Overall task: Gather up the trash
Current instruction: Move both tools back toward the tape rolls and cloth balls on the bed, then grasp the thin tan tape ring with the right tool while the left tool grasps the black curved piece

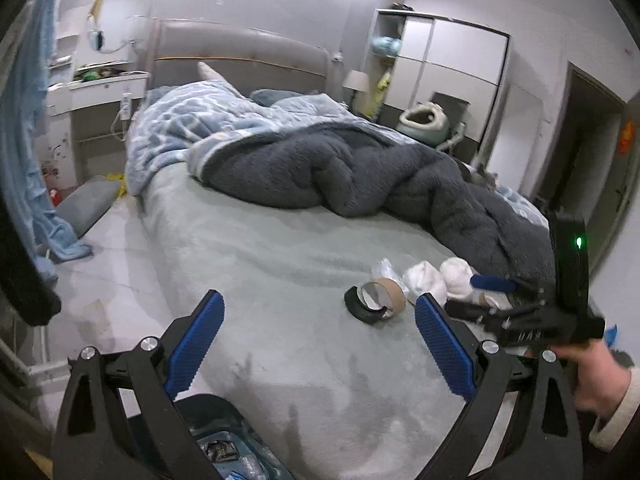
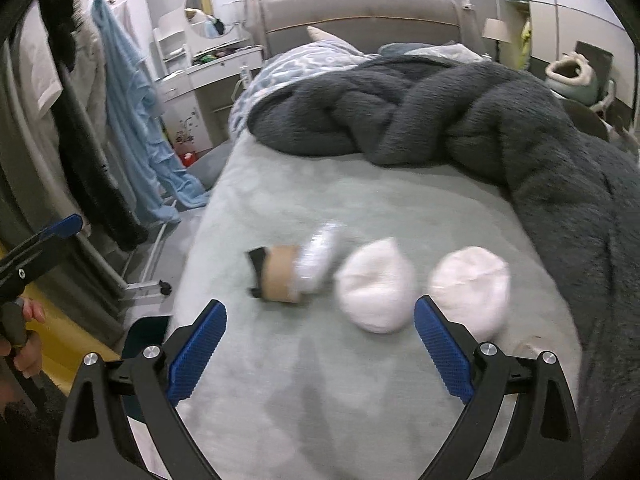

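Clearly, several pieces of trash are gathered on the pale green sheet of the bed (image 2: 360, 400), near its foot, and none has been picked up yet. A cardboard tape roll (image 2: 280, 278) lies on its side with a black scrap at its left end; a crumpled clear plastic wrapper (image 2: 320, 254) is pressed against its right end. Just to the right, two white crumpled tissue balls (image 2: 376, 284) (image 2: 470, 284) sit side by side, close but apparently not touching.

The right gripper (image 2: 320, 352) is held just short of this row, its jaws spread wide and holding nothing. The nearer tissue ball lies straight ahead, slightly right of the centre line between the blue pads; the second ball is partly hidden behind the right pad. The roll and wrapper lie ahead and to the left, their shared long axis running roughly across the view, tilted up toward the right.

The left gripper (image 1: 316, 344) is likewise seen wide open and empty. From its camera the same items lie ahead and to the right, with the roll (image 1: 386, 292) nearest, and the right tool already stands over the tissue balls (image 1: 424, 280). A blue bin (image 1: 224, 440), partly seen beneath the left jaws, appears to hold some waste.

The right gripper is judged the nearer one for the tissue balls, and a short forward reach would probably place the middle ball between its pads.
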The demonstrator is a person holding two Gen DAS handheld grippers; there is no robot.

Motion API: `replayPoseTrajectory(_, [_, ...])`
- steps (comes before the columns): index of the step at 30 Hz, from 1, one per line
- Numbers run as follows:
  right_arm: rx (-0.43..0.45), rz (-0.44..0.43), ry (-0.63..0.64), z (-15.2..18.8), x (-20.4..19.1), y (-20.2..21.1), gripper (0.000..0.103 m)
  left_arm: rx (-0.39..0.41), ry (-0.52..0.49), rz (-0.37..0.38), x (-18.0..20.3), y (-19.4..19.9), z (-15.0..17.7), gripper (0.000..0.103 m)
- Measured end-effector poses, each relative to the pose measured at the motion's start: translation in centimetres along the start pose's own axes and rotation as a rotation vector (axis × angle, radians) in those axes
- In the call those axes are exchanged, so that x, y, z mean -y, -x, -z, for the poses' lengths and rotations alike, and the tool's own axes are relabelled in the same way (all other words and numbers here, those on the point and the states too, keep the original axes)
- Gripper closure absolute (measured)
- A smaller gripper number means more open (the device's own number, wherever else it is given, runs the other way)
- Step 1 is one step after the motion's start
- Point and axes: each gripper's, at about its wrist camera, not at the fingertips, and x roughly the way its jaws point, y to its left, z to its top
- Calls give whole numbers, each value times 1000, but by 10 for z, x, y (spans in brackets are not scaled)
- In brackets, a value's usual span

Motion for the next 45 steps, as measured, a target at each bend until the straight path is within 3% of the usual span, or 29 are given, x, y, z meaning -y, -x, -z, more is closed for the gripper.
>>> replayPoseTrajectory(6, [-24, -13, -65, 0, 38, 1, 7, -53, -112, 74, 16, -24, 2, 7])
replayPoseTrajectory(14, [-55, 45, 11, 6, 70, -3, 7, -121, -214, 106, 27, -63, 7, 12])
replayPoseTrajectory(23, [-119, 69, 30, 13, 109, -7, 7, -179, -295, 158, 37, -99, 12, 15])
replayPoseTrajectory(30, [-182, 27, 77, 23, 118, -8, 7, -214, -302, 206, 38, -121, 8, 17])
replayPoseTrajectory(32, [-217, 42, 83, 28, 123, -13, 10, -229, -318, 215, 40, -127, 9, 18])
replayPoseTrajectory(36, [-229, 30, 54, 33, 136, -11, 29, -257, -342, 225, 44, -139, 11, 20])
replayPoseTrajectory(45, [-260, 29, 85, 40, 134, -13, 44, -304, -365, 230, 44, -155, 15, 25])
